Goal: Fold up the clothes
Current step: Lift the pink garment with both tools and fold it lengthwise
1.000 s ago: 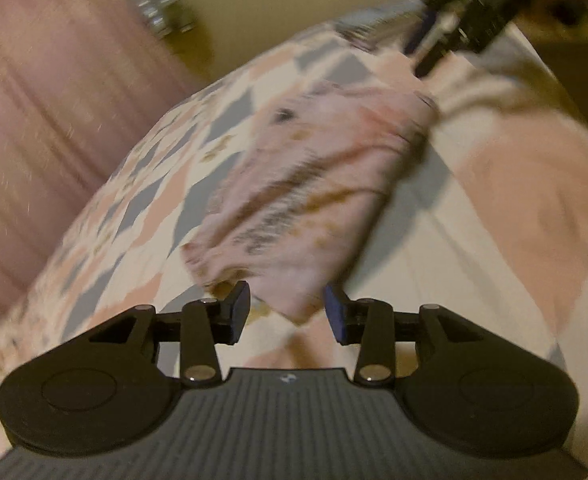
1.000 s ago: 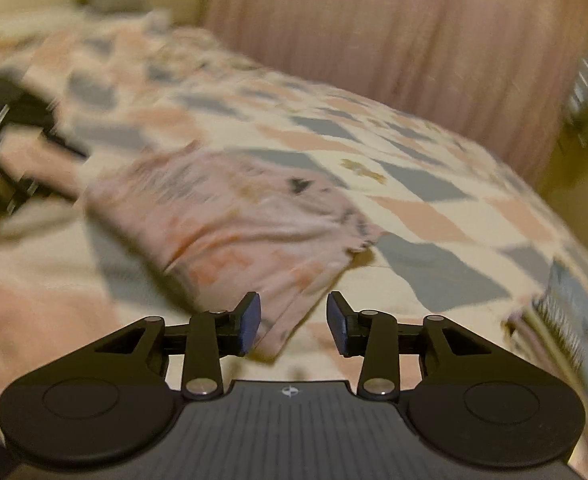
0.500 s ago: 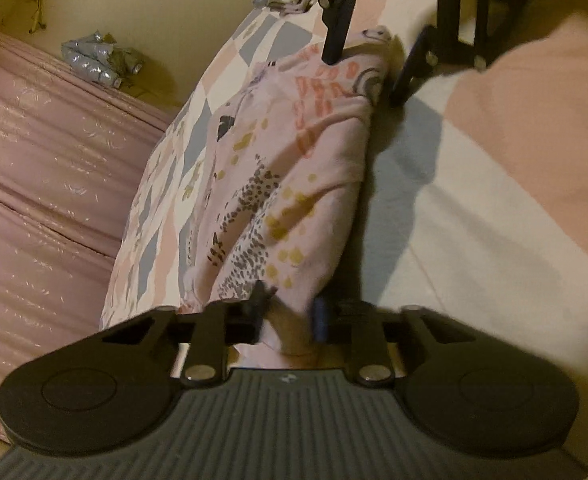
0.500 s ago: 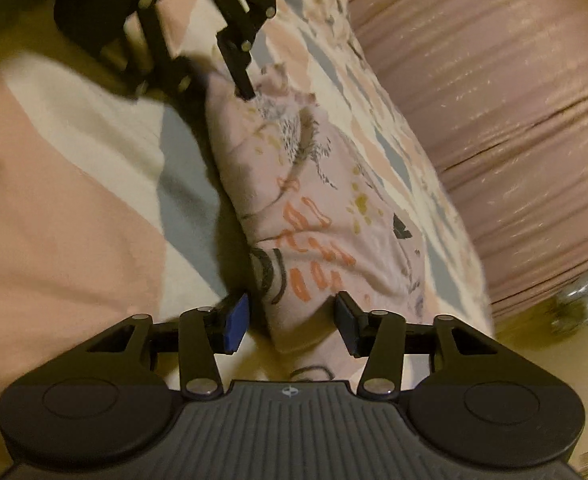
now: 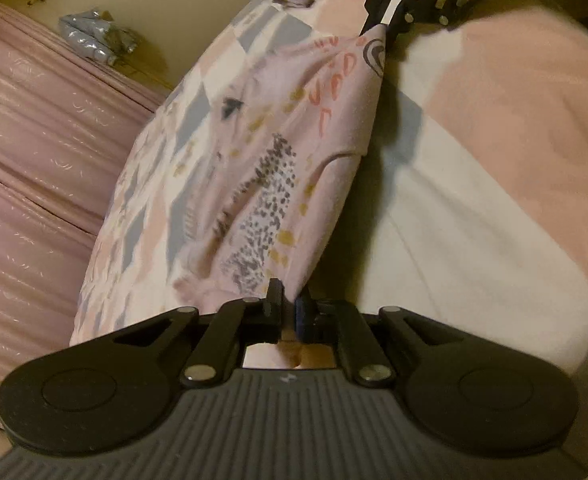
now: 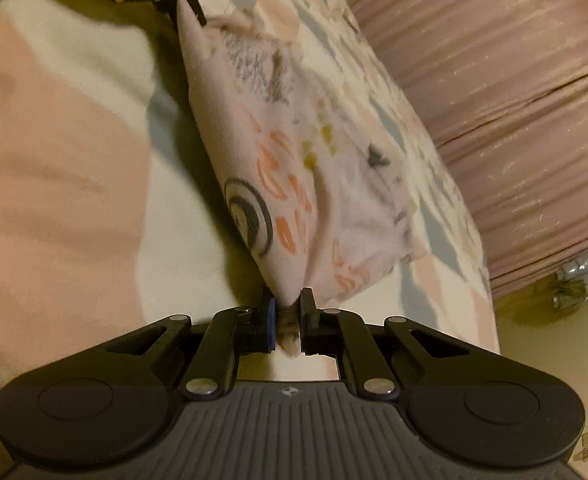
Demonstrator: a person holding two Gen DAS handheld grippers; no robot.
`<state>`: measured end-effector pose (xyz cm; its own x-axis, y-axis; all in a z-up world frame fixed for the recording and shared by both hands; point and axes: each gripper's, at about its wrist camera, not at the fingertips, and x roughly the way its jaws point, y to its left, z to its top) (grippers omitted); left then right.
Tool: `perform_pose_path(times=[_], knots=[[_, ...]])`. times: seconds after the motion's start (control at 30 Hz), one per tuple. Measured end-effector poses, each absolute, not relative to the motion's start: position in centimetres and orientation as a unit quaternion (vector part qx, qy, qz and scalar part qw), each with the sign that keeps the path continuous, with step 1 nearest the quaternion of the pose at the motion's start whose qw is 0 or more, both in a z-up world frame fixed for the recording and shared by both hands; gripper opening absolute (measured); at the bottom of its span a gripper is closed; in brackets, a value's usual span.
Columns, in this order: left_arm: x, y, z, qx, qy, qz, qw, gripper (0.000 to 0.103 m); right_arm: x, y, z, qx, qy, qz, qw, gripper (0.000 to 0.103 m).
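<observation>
Pink garment (image 5: 294,152) stretched between left tool (image 5: 287,312) and right tool (image 6: 286,322), both clenched on opposite corners above bedspread (image 5: 474,184).

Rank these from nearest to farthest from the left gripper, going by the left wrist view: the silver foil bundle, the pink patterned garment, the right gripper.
1. Pink patterned garment, pinched in the left gripper.
2. Right gripper, straight ahead, holding the garment's far end.
3. Silver foil bundle, far left, off the bed beside the pink curtain.

Dim yellowish light, soft blur, fisheye-bent edges.
</observation>
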<state>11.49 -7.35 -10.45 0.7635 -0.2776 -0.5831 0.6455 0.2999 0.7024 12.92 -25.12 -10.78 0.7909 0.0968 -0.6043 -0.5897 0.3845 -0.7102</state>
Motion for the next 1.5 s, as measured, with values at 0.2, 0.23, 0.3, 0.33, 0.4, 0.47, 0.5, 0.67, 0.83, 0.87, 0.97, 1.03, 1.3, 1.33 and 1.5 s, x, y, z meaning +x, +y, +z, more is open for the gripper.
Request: perform_pose_path(times=[0.2, 0.23, 0.3, 0.33, 0.4, 0.47, 0.5, 0.67, 0.83, 0.87, 0.97, 1.03, 1.3, 1.33, 1.5], knots=[[10.3, -6.4, -9.8, 0.512, 0.173, -0.275, 0.795, 0.020, 12.2, -26.0, -9.5, -0.505, 0.235, 0.208, 0.804, 0.013], [9.9, -6.3, -9.7, 0.516, 0.168, -0.271, 0.795, 0.030, 11.9, -25.8, -9.1, -0.502, 0.228, 0.213, 0.807, 0.019], [9.1, -6.8, -9.9, 0.526, 0.155, -0.273, 0.790, 0.034, 11.5, -25.0, -8.6, -0.497, 0.213, 0.228, 0.810, 0.028], [8.6, -7.1, -9.9, 0.532, 0.149, -0.274, 0.787, 0.034, 11.4, -24.5, -8.5, -0.495, 0.206, 0.238, 0.810, 0.034], [8.3, -8.0, -10.7, 0.547, 0.139, -0.280, 0.777, 0.034, 11.3, -23.0, -8.7, -0.497, 0.201, 0.258, 0.804, 0.036], [8.6, -9.0, -11.5, 0.555, 0.139, -0.285, 0.769, 0.025, 11.5, -21.4, -9.4, -0.509, 0.195, 0.271, 0.793, 0.036], [8.8, -9.5, -11.9, 0.558, 0.139, -0.288, 0.766, 0.019, 11.8, -20.6, -9.7, -0.514, 0.191, 0.276, 0.789, 0.036], [10.9, -9.2, -9.0, 0.473, 0.156, -0.287, 0.818, 0.003, 13.3, -18.3, -11.0, -0.530, 0.180, 0.269, 0.784, 0.019], [10.6, -7.7, -9.0, 0.492, 0.166, -0.293, 0.803, 0.003, 14.8, -20.9, -10.6, -0.526, 0.181, 0.257, 0.790, 0.003], [10.3, -7.6, -9.3, 0.495, 0.168, -0.296, 0.799, 0.003, 14.6, -21.2, -10.7, -0.529, 0.183, 0.257, 0.788, 0.004], [9.5, -7.9, -10.4, 0.500, 0.168, -0.300, 0.795, 0.003, 14.4, -21.2, -11.2, -0.544, 0.188, 0.253, 0.778, 0.006], [9.9, -8.1, -10.9, 0.500, 0.169, -0.296, 0.796, 0.003, 13.9, -21.5, -11.1, -0.547, 0.187, 0.248, 0.777, 0.010], [8.6, -8.2, -10.7, 0.538, 0.123, -0.267, 0.790, 0.030, 13.6, -23.4, -10.7, -0.535, 0.198, 0.232, 0.788, 0.042], [8.4, -8.6, -10.9, 0.542, 0.119, -0.274, 0.786, 0.034, 13.8, -23.6, -10.7, -0.531, 0.203, 0.231, 0.789, 0.042], [9.2, -11.2, -12.7, 0.565, 0.105, -0.282, 0.769, 0.029, 14.2, -22.0, -12.5, -0.559, 0.192, 0.246, 0.769, 0.042]])
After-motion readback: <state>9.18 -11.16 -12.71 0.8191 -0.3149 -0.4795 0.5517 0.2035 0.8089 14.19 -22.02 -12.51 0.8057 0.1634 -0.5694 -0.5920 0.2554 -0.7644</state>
